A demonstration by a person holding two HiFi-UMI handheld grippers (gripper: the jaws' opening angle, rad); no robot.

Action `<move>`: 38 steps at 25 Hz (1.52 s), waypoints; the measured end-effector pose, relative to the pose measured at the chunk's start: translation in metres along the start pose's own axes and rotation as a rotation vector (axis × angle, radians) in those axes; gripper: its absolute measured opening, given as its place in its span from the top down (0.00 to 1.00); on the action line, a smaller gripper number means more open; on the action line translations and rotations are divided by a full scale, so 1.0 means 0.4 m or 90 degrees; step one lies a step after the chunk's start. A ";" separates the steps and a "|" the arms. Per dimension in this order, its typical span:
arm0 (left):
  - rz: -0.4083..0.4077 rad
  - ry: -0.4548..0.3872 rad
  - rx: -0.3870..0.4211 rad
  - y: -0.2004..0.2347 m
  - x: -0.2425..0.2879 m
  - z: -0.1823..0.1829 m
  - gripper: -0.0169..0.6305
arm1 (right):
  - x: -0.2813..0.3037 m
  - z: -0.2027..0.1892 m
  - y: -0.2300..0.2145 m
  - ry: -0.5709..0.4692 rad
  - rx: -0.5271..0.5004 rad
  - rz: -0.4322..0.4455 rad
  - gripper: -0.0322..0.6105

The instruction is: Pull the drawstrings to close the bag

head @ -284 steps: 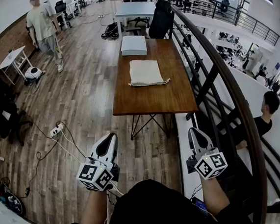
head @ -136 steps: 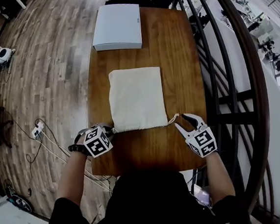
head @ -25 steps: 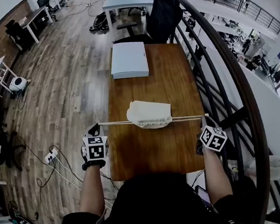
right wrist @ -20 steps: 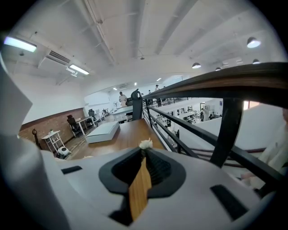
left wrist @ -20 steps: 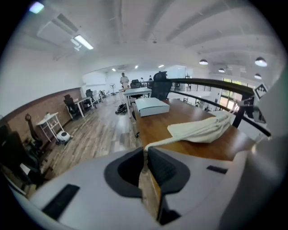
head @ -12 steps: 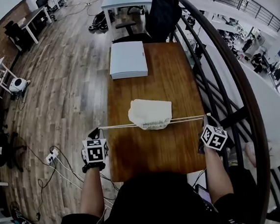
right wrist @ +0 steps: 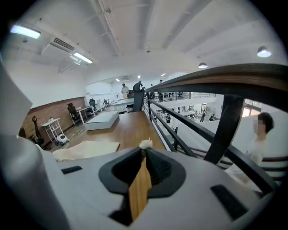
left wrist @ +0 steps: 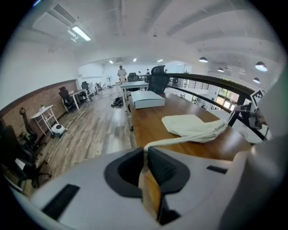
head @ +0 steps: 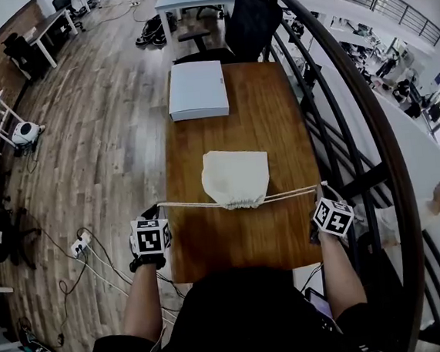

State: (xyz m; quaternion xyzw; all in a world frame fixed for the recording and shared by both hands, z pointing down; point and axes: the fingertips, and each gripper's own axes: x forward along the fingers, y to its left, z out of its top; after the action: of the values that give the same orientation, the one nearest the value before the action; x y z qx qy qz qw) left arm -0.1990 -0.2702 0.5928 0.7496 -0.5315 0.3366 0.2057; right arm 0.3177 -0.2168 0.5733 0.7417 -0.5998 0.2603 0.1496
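A cream drawstring bag (head: 235, 174) lies on the wooden table (head: 277, 127), its mouth (head: 243, 202) gathered tight on the near side. Two cords run out from the mouth in a shallow V. My left gripper (head: 154, 211) holds off the table's left edge, shut on the left cord (left wrist: 180, 139), which enters the left gripper (left wrist: 145, 155) between its closed jaws. Past the table's right edge my right gripper (head: 320, 191) is shut on the right cord, whose knotted end (right wrist: 145, 144) pokes out of the right gripper (right wrist: 143, 155). The bag (right wrist: 85, 149) shows at the left there.
A flat white box (head: 197, 90) rests on the table's far end, with a black chair (head: 251, 13) behind it. A dark railing (head: 371, 141) runs close along the right side, a person (head: 439, 200) beyond it. A power strip with cables (head: 80, 247) lies on the floor at left.
The cords were stretched straight across; now they slope in to the mouth. The bag, bunched and raised before, now lies flatter. Both grippers kept their hold.
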 end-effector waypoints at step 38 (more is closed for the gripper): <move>-0.160 -0.094 0.113 -0.279 -0.162 -0.106 0.68 | -0.294 -0.177 0.259 -0.022 -0.041 0.102 0.69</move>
State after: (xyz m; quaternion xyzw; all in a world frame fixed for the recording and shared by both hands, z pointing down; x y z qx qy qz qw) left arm -0.1201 -0.1602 0.5808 0.8482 -0.4153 0.2977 0.1396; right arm 0.1856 -0.1079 0.5552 0.6904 -0.6677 0.2395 0.1417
